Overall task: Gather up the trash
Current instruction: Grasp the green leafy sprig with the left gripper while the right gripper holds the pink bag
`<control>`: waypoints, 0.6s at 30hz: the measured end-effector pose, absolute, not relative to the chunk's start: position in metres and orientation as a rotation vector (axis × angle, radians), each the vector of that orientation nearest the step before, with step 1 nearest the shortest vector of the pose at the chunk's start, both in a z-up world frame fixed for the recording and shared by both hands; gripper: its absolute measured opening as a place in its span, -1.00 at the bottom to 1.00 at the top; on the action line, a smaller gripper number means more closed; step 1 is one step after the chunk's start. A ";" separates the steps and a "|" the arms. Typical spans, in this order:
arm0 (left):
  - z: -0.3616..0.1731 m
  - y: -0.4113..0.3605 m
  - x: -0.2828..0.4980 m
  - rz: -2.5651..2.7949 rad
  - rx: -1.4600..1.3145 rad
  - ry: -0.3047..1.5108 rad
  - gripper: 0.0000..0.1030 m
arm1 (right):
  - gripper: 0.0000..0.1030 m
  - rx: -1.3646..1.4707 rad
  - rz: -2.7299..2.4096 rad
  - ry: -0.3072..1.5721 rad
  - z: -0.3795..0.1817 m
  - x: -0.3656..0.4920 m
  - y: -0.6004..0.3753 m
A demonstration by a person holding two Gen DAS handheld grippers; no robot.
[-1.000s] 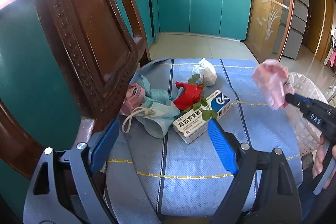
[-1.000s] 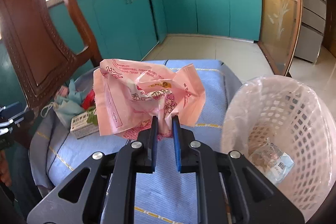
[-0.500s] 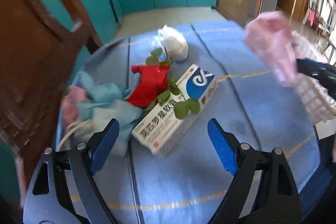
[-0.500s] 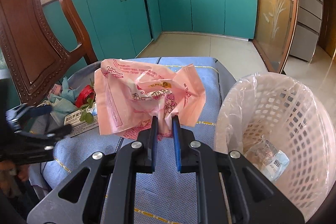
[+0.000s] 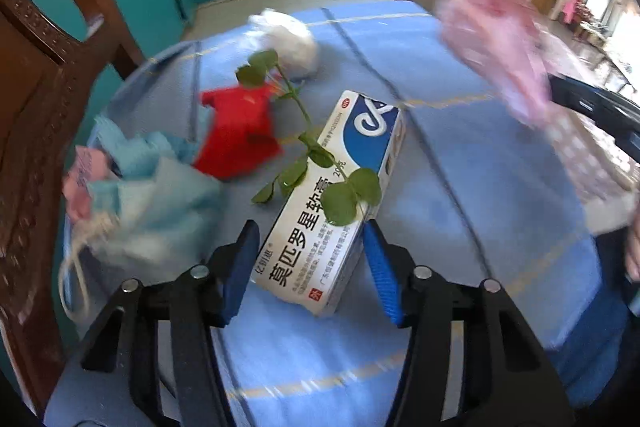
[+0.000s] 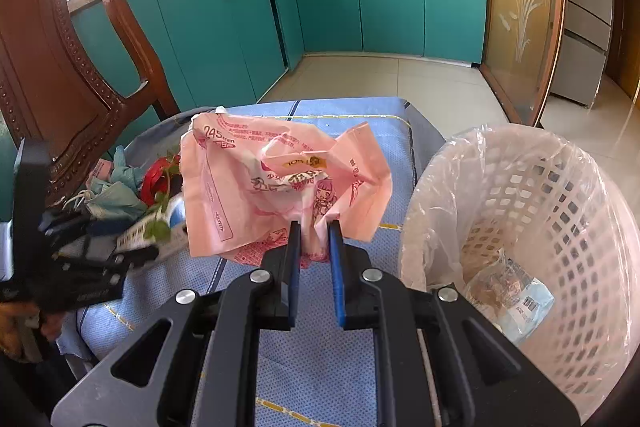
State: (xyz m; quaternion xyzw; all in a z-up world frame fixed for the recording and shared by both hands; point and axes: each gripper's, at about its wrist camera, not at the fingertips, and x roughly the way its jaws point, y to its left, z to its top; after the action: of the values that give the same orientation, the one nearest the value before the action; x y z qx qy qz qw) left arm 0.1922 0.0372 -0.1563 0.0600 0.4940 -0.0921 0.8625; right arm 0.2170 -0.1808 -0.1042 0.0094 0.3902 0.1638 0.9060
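A white-and-blue medicine box (image 5: 344,187) lies on the blue tablecloth (image 5: 492,195) with a green sprig (image 5: 320,163) across it. My left gripper (image 5: 310,227) points down at the box's near end. Its jaws are closing with the box between them, and the pads sit close to its sides. Beside the box lie a red scrap (image 5: 236,135), crumpled blue face masks (image 5: 160,195) and a white tissue ball (image 5: 288,43). My right gripper (image 6: 315,227) is shut on a crumpled pink plastic bag (image 6: 280,187), held above the cloth left of the white basket (image 6: 560,195).
The basket has a clear liner and a wrapper (image 6: 516,299) at its bottom. A carved wooden chair back (image 5: 36,107) stands close on the left of the trash pile. Teal kitchen cabinets (image 6: 360,7) and tiled floor lie beyond the table's far edge.
My left gripper has dropped toward the table and come up to the box, and its jaws have narrowed around it. The right gripper has held still with the pink bag.
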 end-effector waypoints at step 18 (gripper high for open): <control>-0.135 0.046 0.202 -0.204 -0.122 0.998 0.49 | -0.72 0.006 0.340 0.805 -0.104 0.216 -0.178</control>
State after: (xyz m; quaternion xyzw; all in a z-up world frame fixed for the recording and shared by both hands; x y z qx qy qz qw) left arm 0.2019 0.0462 -0.1348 -0.0582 0.4774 -0.0977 0.8713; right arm 0.2156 -0.1782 -0.1040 0.0031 0.3896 0.1645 0.9062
